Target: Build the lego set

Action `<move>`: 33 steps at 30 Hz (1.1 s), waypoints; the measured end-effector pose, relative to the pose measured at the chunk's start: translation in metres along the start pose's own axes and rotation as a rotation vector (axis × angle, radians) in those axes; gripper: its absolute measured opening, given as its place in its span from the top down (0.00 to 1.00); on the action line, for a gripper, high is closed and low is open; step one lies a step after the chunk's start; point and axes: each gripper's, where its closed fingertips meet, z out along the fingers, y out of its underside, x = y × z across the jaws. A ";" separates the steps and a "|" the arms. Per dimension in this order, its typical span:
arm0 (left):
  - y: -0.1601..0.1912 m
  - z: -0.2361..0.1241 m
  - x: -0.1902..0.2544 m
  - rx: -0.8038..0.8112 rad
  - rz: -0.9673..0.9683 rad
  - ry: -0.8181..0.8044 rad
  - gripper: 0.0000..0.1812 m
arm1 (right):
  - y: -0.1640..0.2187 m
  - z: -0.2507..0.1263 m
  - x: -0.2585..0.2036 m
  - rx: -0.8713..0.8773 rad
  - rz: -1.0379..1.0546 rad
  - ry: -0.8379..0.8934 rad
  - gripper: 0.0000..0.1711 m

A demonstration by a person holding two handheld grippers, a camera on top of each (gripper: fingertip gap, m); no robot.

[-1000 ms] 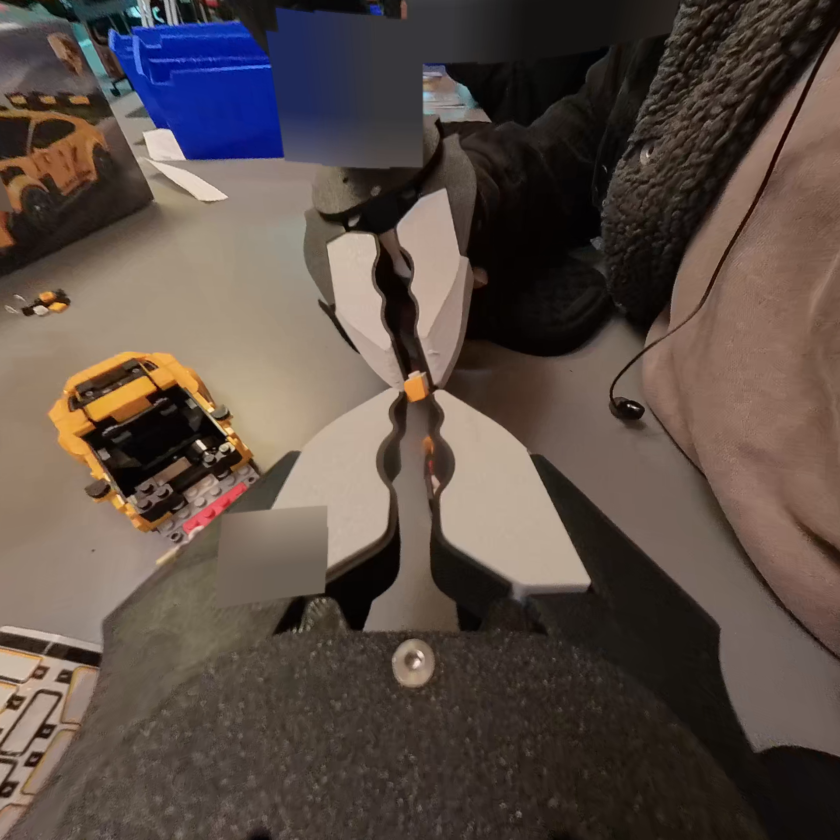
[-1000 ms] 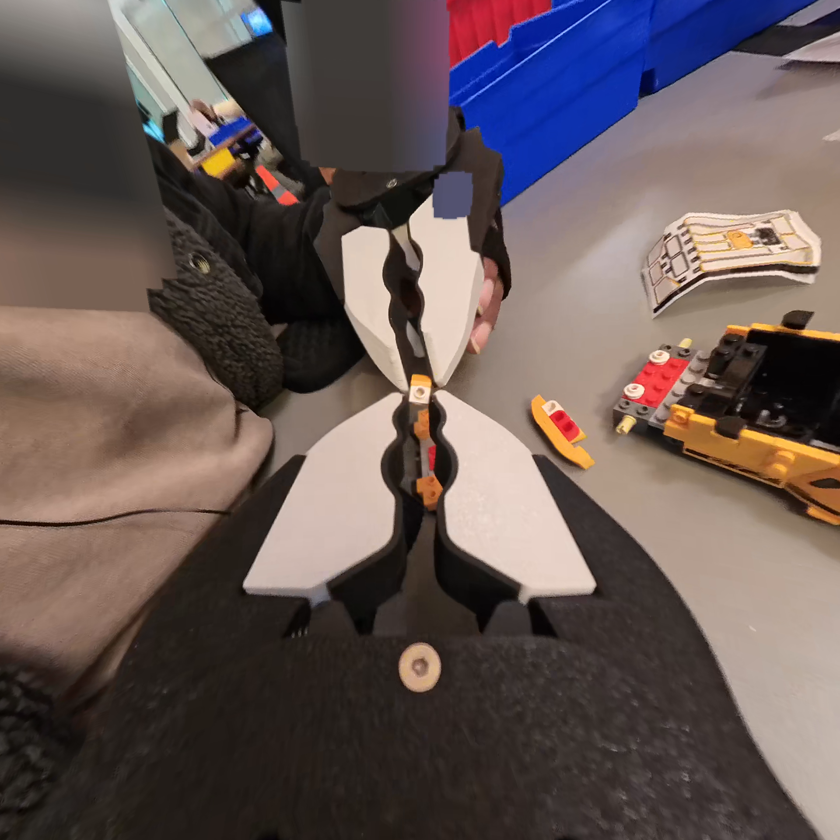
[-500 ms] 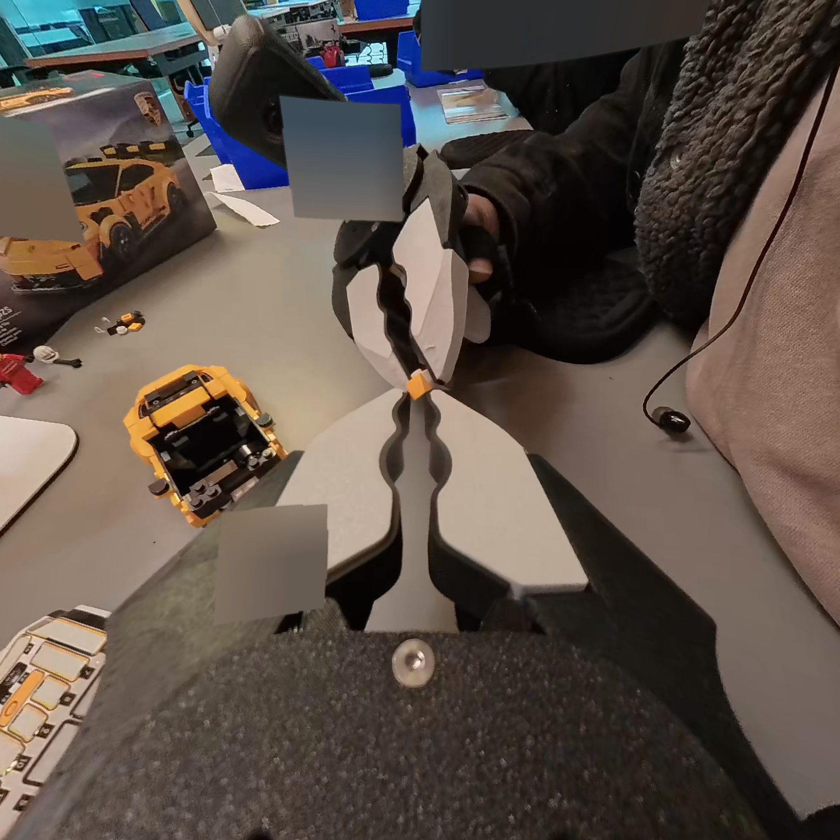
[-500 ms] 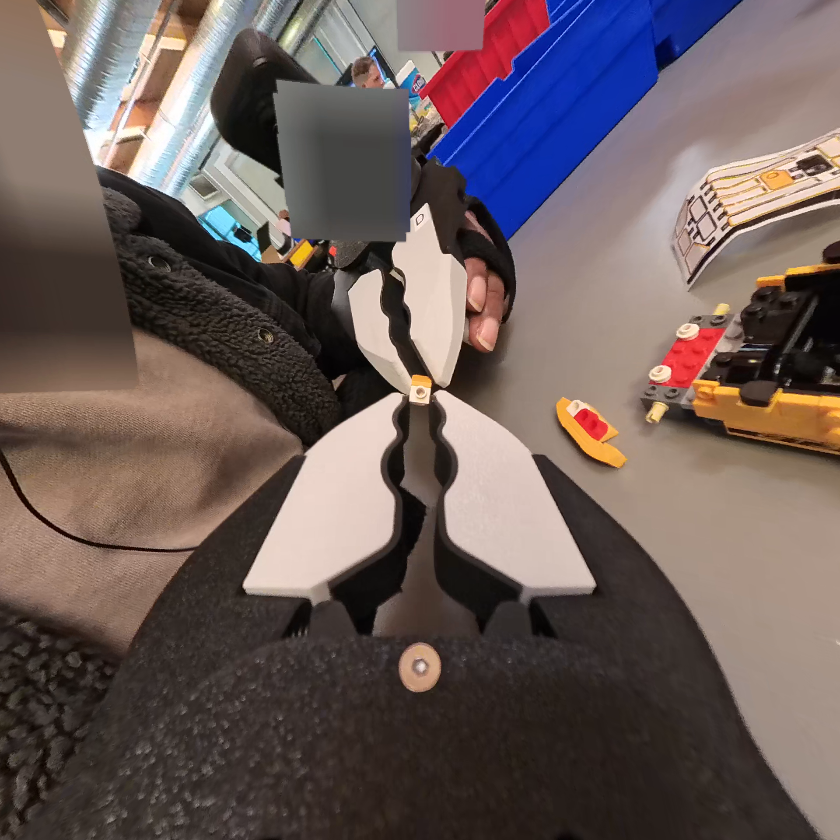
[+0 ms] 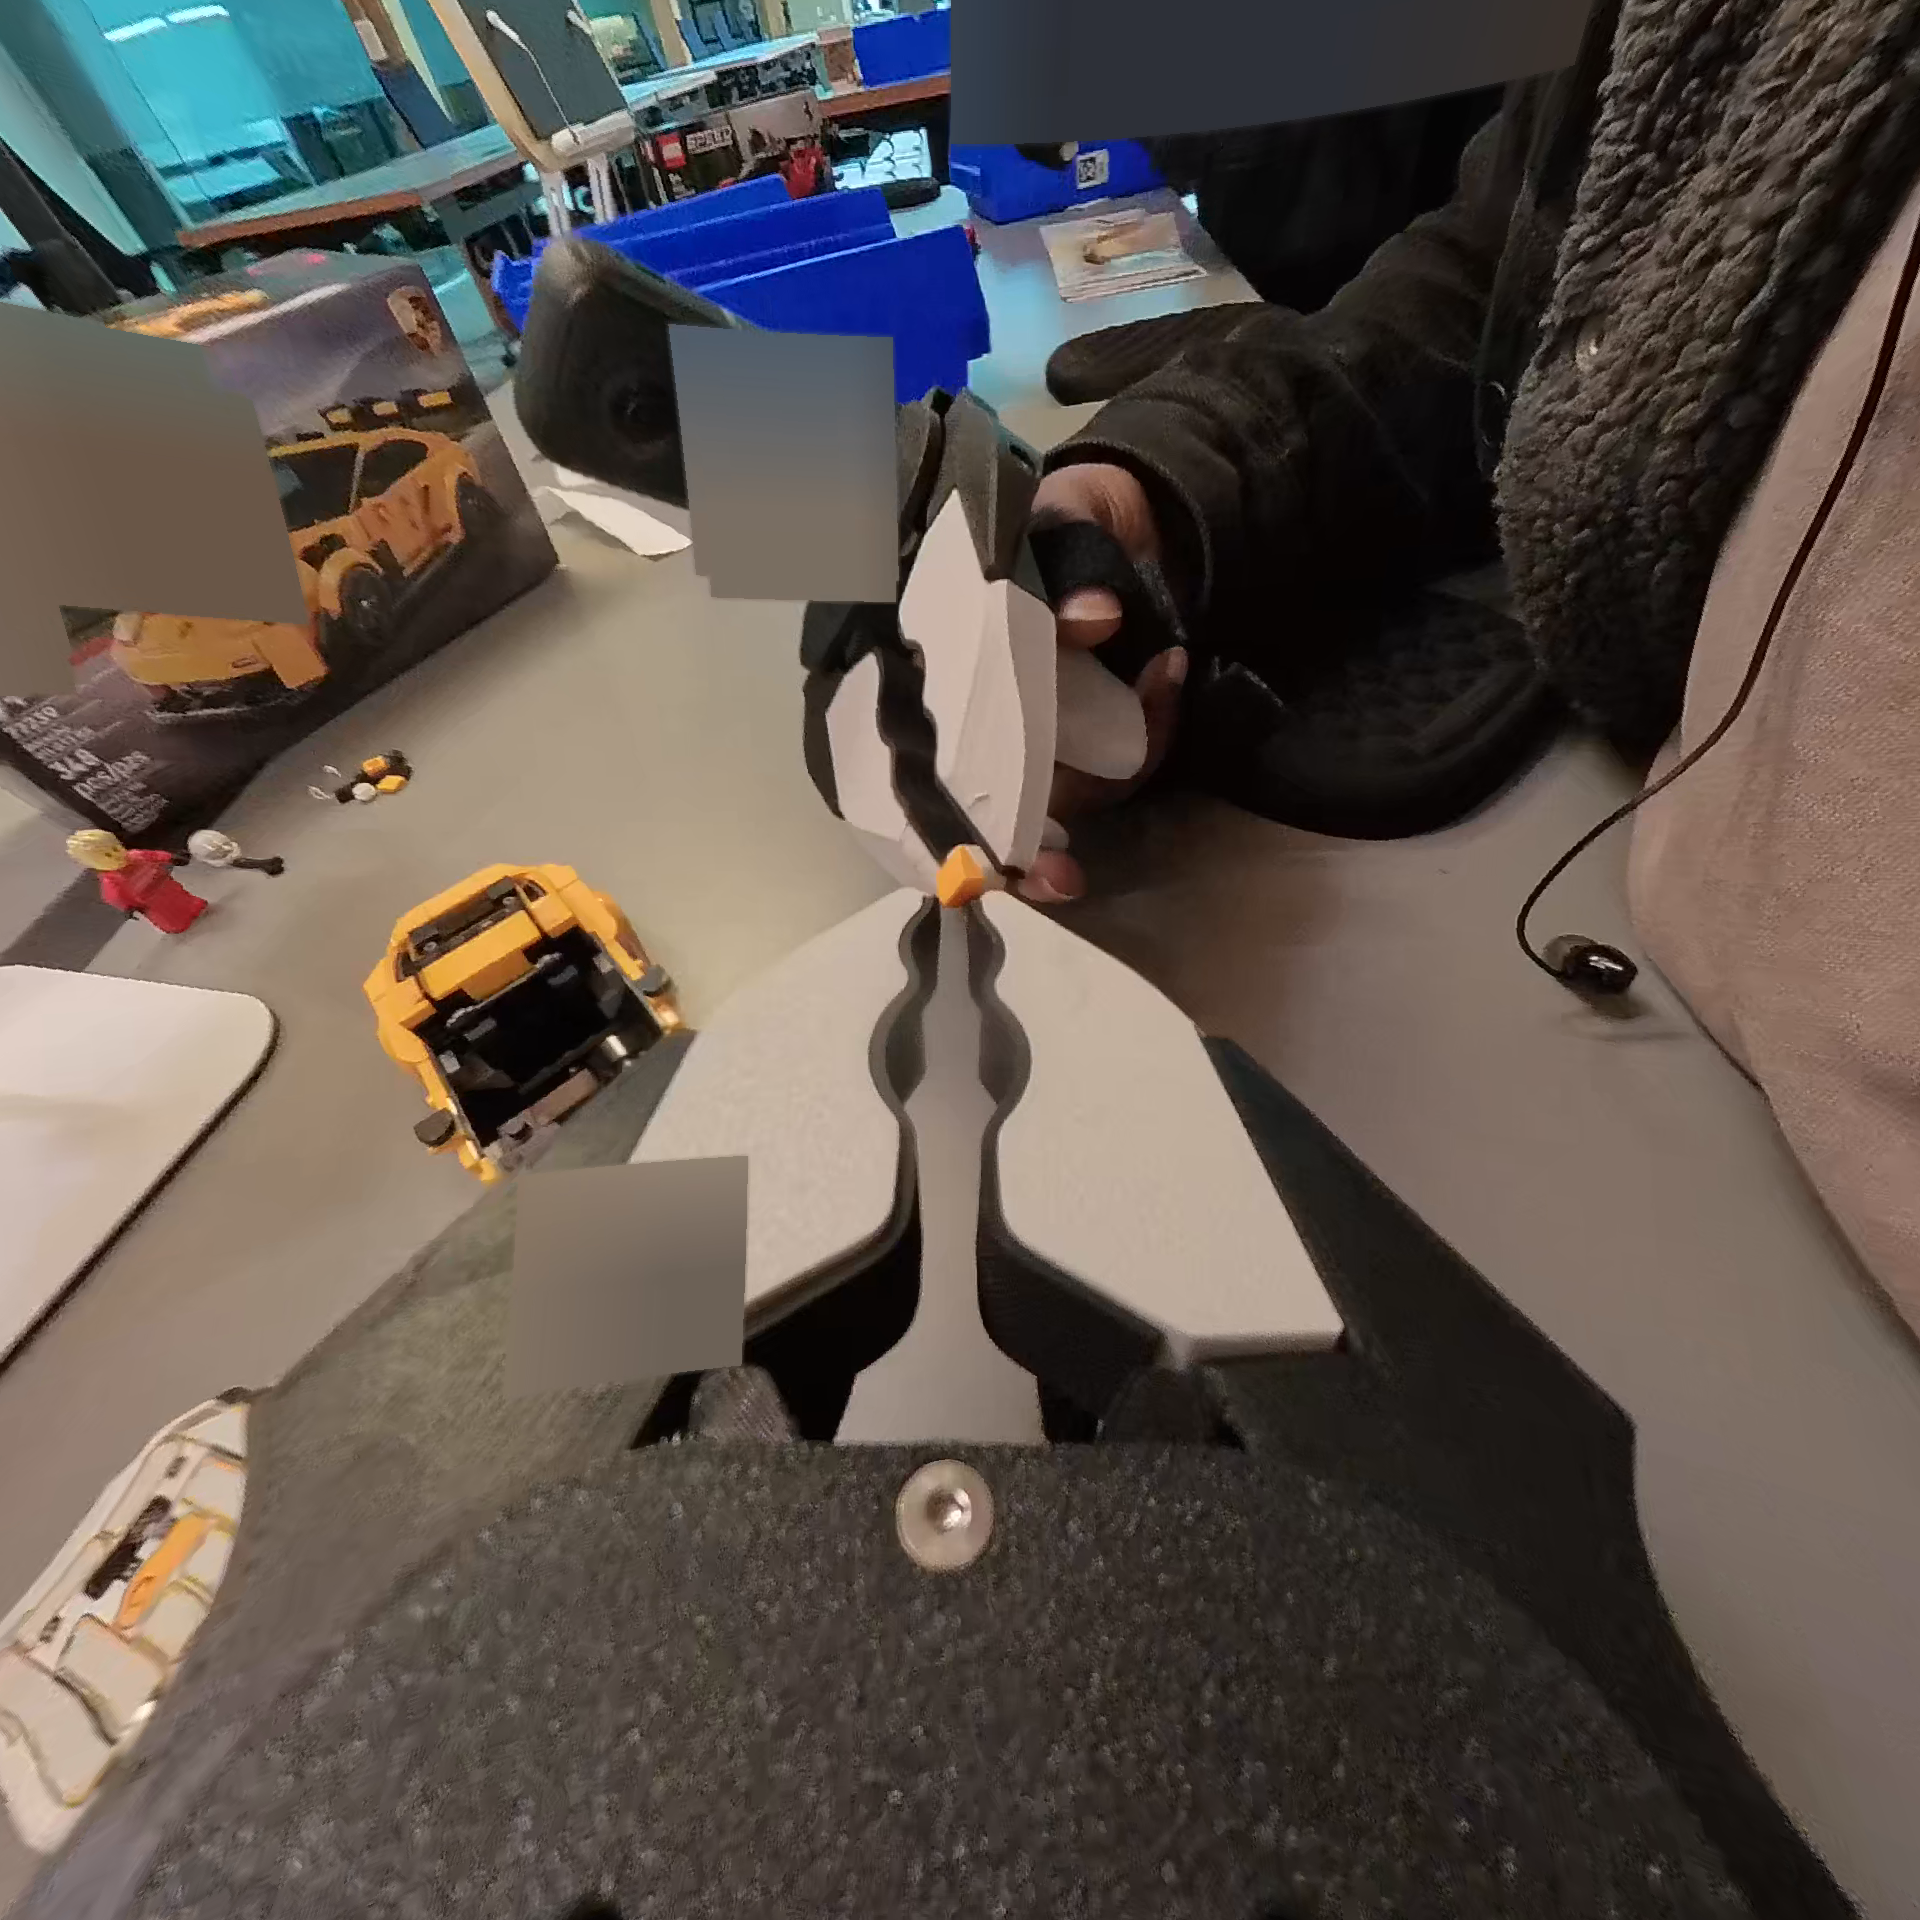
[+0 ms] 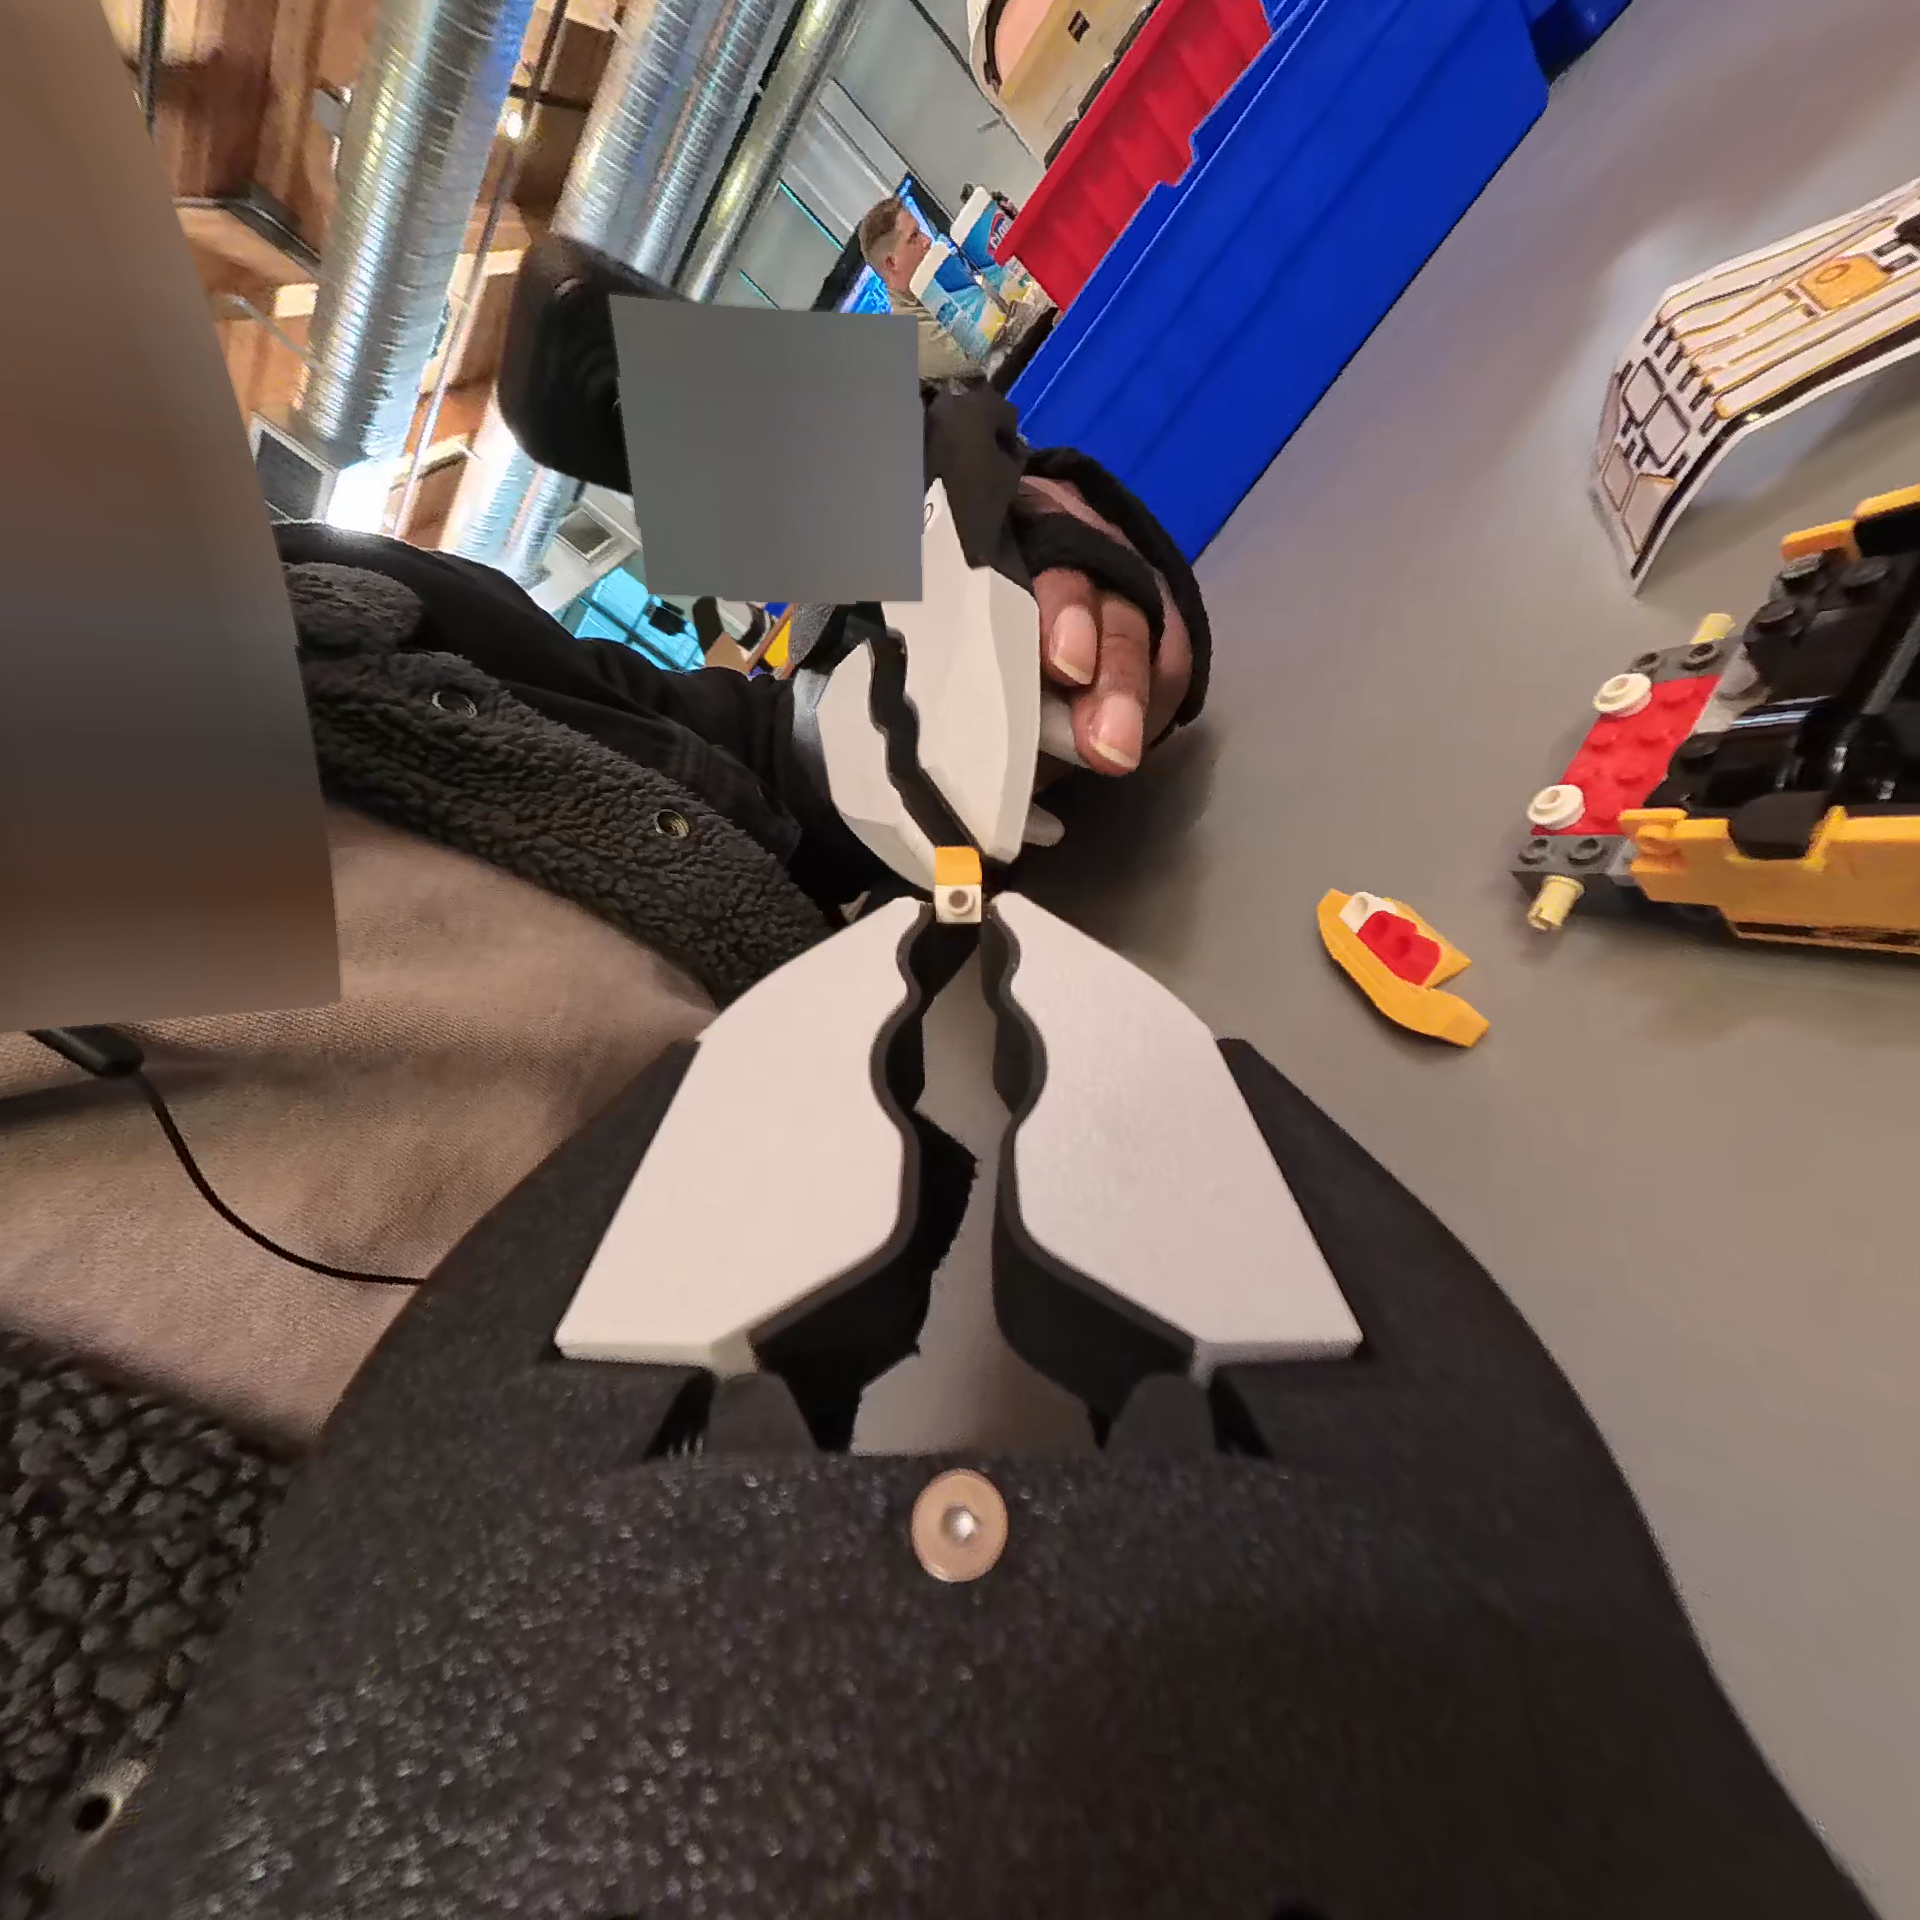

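Two grippers: meeting tip to tip above the grey table, one tiny stack of bricks between them.
Left gripper: jaws nearly closed, only a thin gap; cannot tell whether its tips actually pinch anything or just touch the orange brick.
Right gripper: jaws closed down on a small white brick, held at the very tips.
Brick stack: orange brick sits directly on top of the white one; the orange end is at the left gripper's tips.
Hands: gloved fingers visible behind each far gripper, wrapped round its body.
Car model: yellow, part-built, black interior open, on the table left of the left gripper; red plates and white studs show at one end in the right wrist view.
Loose sub-assembly: yellow curved piece with red and white bricks on it, lying between right gripper and car.
Containers: blue bins at the far table edge, contents not visible; set box standing left.
Other items: sticker sheet, red minifigure, a few small loose parts.
Room: more tables and bins behind, silver ducts overhead.
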 end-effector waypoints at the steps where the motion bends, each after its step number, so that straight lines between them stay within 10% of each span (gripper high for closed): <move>1: -0.001 -0.001 -0.001 0.007 0.016 -0.014 0.97 | 0.000 0.000 0.000 0.000 0.010 -0.003 0.96; 33: -0.004 0.001 0.000 -0.003 0.062 -0.032 0.96 | -0.003 -0.002 -0.005 0.023 0.116 -0.081 0.95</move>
